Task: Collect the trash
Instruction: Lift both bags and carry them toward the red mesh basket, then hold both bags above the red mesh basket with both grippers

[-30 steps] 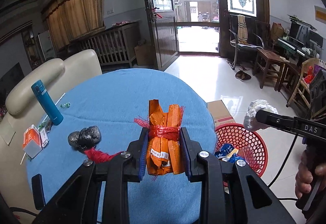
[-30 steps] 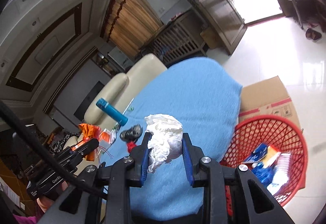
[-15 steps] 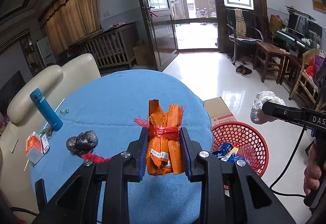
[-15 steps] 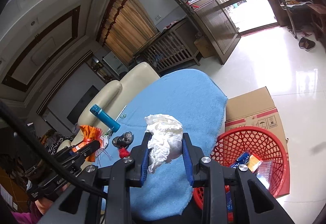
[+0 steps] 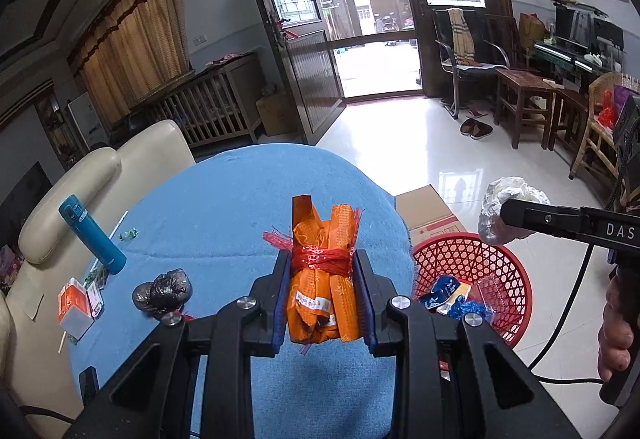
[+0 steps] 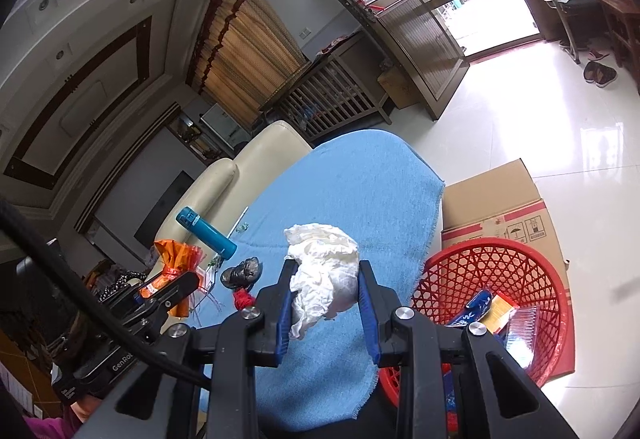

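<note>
My left gripper (image 5: 322, 271) is shut on an orange wrapper bundle (image 5: 323, 279) tied with red netting, held above the blue tablecloth (image 5: 224, 223). In the right wrist view that bundle (image 6: 172, 263) shows at the left, in the left gripper (image 6: 176, 279). My right gripper (image 6: 326, 281) is shut on a crumpled white wad (image 6: 322, 271); in the left wrist view the wad (image 5: 504, 205) hangs above the far rim of the red mesh basket (image 5: 472, 271). The basket (image 6: 492, 287) stands on the floor beside the table and holds blue and yellow wrappers. A black crumpled bag (image 5: 162, 291) lies on the cloth.
A teal bottle (image 5: 92, 235), a small orange-and-white carton (image 5: 74, 303) and a straw lie at the table's left. A cardboard box (image 5: 428, 207) sits behind the basket. A cream sofa (image 5: 100, 175) borders the table. Chairs and stools stand at the far right.
The left gripper with the orange bundle has shifted a little across the table and rolled slightly. The right gripper keeps the white wad near the basket, which now shows closer in its view.
</note>
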A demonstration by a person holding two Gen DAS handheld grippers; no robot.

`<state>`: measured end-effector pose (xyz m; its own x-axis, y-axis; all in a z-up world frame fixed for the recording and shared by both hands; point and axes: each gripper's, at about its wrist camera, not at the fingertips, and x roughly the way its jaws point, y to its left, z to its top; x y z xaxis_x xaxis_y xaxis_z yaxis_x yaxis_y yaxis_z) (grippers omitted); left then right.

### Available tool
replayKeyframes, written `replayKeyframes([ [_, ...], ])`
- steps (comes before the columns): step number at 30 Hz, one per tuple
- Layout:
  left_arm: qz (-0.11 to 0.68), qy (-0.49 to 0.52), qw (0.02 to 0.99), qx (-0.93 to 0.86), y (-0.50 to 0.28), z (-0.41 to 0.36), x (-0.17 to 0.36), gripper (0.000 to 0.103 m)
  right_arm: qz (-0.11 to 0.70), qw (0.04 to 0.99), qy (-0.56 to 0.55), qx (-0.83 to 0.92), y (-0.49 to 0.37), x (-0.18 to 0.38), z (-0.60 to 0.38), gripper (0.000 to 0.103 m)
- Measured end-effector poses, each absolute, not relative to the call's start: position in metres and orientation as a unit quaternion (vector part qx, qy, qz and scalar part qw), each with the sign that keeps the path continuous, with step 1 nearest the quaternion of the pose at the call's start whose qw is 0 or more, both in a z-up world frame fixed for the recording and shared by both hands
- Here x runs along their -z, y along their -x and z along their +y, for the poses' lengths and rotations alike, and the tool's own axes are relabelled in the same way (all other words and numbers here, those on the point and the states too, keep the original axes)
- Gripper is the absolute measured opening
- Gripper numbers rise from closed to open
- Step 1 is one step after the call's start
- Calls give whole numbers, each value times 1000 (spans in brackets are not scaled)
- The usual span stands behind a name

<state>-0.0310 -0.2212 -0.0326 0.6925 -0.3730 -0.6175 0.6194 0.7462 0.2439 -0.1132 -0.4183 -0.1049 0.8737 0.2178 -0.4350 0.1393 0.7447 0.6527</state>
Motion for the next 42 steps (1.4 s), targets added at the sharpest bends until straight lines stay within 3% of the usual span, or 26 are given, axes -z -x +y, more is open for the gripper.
replayKeyframes([
  [42,276,-251,883,286,33,-233,40,31,251,896,-366,-19,116,109,-423,31],
])
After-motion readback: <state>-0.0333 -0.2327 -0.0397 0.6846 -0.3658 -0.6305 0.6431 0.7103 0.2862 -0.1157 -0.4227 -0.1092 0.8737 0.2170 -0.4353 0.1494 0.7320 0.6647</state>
